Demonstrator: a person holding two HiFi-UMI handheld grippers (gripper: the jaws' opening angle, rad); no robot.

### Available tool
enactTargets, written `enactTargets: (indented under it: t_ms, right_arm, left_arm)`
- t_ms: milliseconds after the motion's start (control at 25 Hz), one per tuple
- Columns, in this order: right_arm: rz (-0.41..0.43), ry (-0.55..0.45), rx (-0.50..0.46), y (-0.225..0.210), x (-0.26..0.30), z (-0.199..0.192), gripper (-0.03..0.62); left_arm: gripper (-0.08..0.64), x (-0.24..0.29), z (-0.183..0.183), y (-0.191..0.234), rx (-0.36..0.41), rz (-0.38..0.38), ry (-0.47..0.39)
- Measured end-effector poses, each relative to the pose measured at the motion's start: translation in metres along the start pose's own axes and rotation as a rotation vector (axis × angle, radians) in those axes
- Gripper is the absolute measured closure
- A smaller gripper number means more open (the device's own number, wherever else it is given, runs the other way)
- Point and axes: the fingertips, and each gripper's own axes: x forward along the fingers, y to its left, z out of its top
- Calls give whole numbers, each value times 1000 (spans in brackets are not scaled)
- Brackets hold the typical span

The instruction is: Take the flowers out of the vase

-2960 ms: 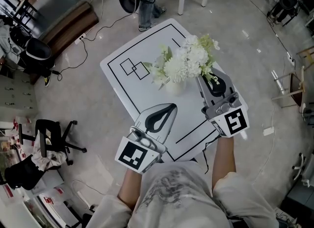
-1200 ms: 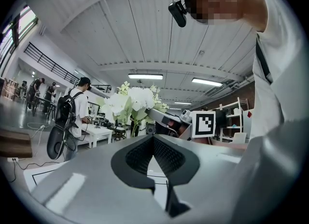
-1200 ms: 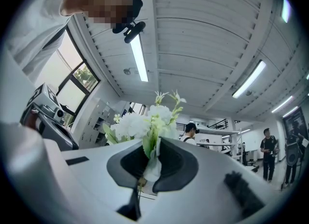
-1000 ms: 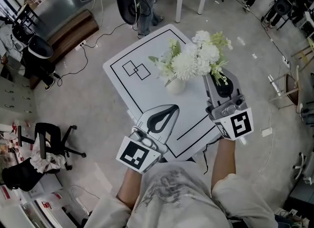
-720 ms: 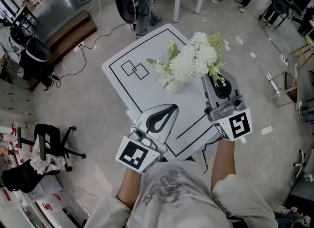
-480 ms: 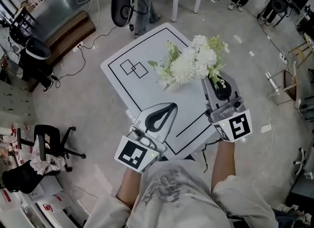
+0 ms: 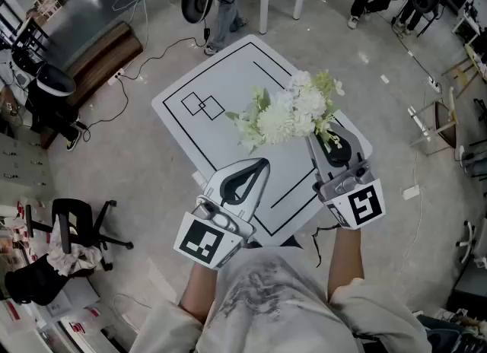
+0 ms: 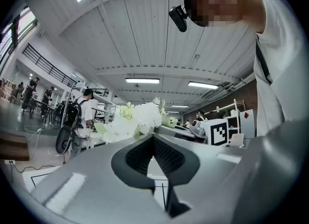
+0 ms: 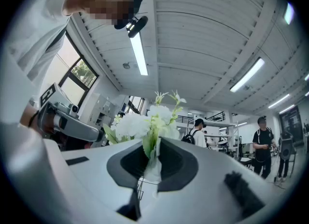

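Right gripper point(image 7: 313, 137) clamped on the stems of the flowers point(image 7: 285, 113), white blooms held over the white table point(image 7: 228, 70); left gripper point(image 7: 263, 163) nearby, jaws together, holding nothing.

**White blooms, grey grippers, black lines**

The flowers point(image 7: 285, 112) are white with pale green leaves. The tabletop point(image 7: 228, 77) is white, marked with thin black lines and small black-outlined squares. The left gripper point(image 7: 261, 165) and the right gripper point(image 7: 313, 139) are pale grey with black pads, and each carries a cube of black-and-white square markers. The floor point(image 7: 114, 161) is mottled grey.
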Motion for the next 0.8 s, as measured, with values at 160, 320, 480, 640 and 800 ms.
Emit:
enactTargets:
  t_ms: [160, 320, 480, 640, 800]
  right_arm:
    - [-9, 23, 13, 4, -10, -5, 548]
    - [-16, 36, 23, 7, -19, -8, 548]
    - [-15, 45, 29, 12, -22, -8, 548]
    - [-16, 52, 34, 13, -24, -6, 548]
    - [-24, 57, 41, 16, -33, -10, 548]
  left_arm:
    - [551, -1, 2, -2, 7, 0, -5]
    - [551, -4, 2, -4, 16, 3, -6]
    - [551, -6, 4, -3, 19, 9, -8]
    - [551, -7, 5, -3, 1, 12, 10]
    - [552, -8, 1, -8, 19, 3, 0]
